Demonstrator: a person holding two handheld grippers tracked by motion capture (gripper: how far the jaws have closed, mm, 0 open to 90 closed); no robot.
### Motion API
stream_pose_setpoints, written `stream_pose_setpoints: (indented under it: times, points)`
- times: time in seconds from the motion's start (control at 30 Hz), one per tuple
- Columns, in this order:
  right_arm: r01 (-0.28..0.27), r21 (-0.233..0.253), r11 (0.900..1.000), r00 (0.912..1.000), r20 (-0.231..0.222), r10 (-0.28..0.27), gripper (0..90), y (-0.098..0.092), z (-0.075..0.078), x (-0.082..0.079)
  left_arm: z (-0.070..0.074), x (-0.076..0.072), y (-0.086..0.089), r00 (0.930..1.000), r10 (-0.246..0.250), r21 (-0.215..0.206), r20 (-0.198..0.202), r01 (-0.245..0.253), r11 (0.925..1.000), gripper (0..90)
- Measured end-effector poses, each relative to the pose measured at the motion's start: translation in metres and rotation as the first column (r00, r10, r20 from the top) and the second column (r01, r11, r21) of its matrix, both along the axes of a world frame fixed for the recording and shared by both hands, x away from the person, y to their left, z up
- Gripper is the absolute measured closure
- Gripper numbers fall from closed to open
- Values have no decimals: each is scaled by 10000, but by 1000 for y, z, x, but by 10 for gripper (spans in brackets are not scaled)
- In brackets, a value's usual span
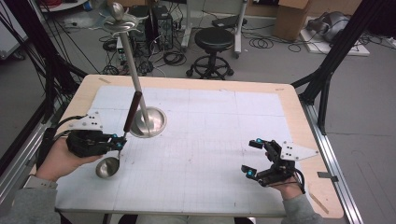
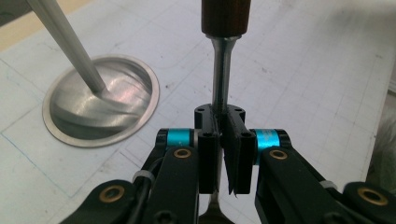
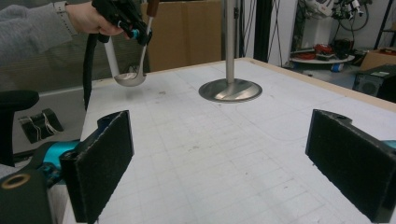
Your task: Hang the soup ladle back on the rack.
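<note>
A metal ladle (image 1: 108, 166) with a dark brown handle (image 1: 132, 110) hangs above the white mat at the left, bowl down. My left gripper (image 1: 119, 142) is shut on its steel shaft (image 2: 220, 74), just below the handle. In the right gripper view the ladle (image 3: 131, 78) hangs in the air at the far left. A steel stand with a round base (image 1: 148, 122) and a tall pole (image 1: 133, 65) rises right beside it. My right gripper (image 1: 252, 158) rests open near the table's right front, nothing between its pads (image 3: 103, 163).
A white gridded mat (image 1: 210, 140) covers the wooden table (image 1: 299, 112). The stand's top carries a small dish and knob (image 1: 119, 18). Beyond the table are a black stool (image 1: 213, 44), cables and cardboard boxes on the floor. Black frame legs stand at both sides.
</note>
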State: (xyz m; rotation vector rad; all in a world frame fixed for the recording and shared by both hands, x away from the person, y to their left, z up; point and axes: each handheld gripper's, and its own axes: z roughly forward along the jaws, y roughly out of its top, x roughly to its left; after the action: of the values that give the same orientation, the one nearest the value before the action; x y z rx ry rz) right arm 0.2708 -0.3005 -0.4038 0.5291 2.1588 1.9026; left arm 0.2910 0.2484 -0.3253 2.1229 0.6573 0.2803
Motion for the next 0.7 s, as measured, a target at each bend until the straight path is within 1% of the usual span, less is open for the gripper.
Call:
stream_pose_setpoints:
  times: [0.03, 0.07, 0.1, 0.13, 0.17, 0.2, 0.23, 0.27, 0.3, 0.33, 0.4, 0.43, 0.47, 0.5, 0.53, 0.57, 0.6, 0.67, 0.7]
  points:
    - [-5, 4, 10000, 10000, 7, 5, 67, 0, 0, 0, 2, -1, 3, 9999, -16, -388, 129, 21, 9992, 842]
    - [-5, 4, 10000, 10000, 7, 5, 67, 0, 0, 0, 2, -1, 3, 9999, -16, -388, 129, 21, 9992, 842]
    - [-6, -19, 10000, 10000, 12, 6, 67, 0, 0, 0, 4, -2, 4, 9996, -61, -627, 289, 79, 9980, 841]
    - [-6, -19, 10000, 10000, 12, 6, 67, 0, 0, 0, 4, -2, 4, 9996, -61, -627, 289, 79, 9980, 842]
    - [1, -8, 10000, 10000, 32, -1, 67, 0, 0, 0, 6, -2, 7, 9992, -55, -887, 405, 91, 9960, 842]
    - [1, -8, 10000, 10000, 32, -1, 67, 0, 0, 0, 6, -2, 7, 9992, -55, -887, 405, 91, 9960, 841]
    - [42, 1, 10000, 10000, 66, -42, 67, -1, 0, -1, 8, -3, 9, 9987, 5, -1111, 501, 51, 9938, 841]
    - [42, 1, 10000, 10000, 66, -42, 67, -1, 0, -1, 8, -3, 9, 9987, 5, -1111, 501, 51, 9938, 841]
    - [39, -7, 10000, 10000, 39, -39, 67, -1, 0, -1, 9, -3, 11, 9977, 122, -1349, 668, -31, 9908, 841]
    - [39, -7, 10000, 10000, 39, -39, 67, -1, 0, -1, 9, -3, 11, 9977, 122, -1349, 668, -31, 9908, 842]
    - [41, -2, 10000, 10000, 57, -41, 67, -1, 0, -1, 10, -4, 15, 9957, 329, -1640, 861, -184, 9863, 841]
    - [36, 4, 10000, 10000, 69, -36, 67, -1, 0, -1, 11, -5, 17, 9920, 731, -1864, 1032, -529, 9810, 841]
    - [36, 4, 10000, 10000, 69, -36, 67, -1, 0, -1, 11, -5, 17, 9920, 731, -1864, 1032, -529, 9810, 841]
    - [36, -7, 10000, 10000, 68, -36, 67, -1, 0, -1, 10, -5, 19, 9865, 1132, -1935, 1187, -889, 9771, 841]
    - [36, -7, 10000, 10000, 68, -36, 67, -1, 0, -1, 10, -5, 19, 9865, 1132, -1935, 1187, -889, 9771, 841]
    - [44, 12, 10000, 10000, 39, -44, 67, -1, 0, -1, 9, -5, 22, 9809, 1456, -2025, 1286, -1178, 9722, 841]
    - [44, 13, 10000, 10000, 51, -45, 67, -1, 0, -1, 9, -5, 22, 9809, 1456, -2025, 1286, -1178, 9722, 841]
    - [44, 18, 10000, 10000, 56, -44, 67, -1, 0, -1, 9, -6, 24, 9758, 1625, -2185, 1463, -1284, 9673, 841]
    - [32, 8, 10000, 10000, -8, -32, 67, -1, 0, -1, 8, -6, 25, 9721, 1735, -2325, 1578, -1342, 9633, 841]
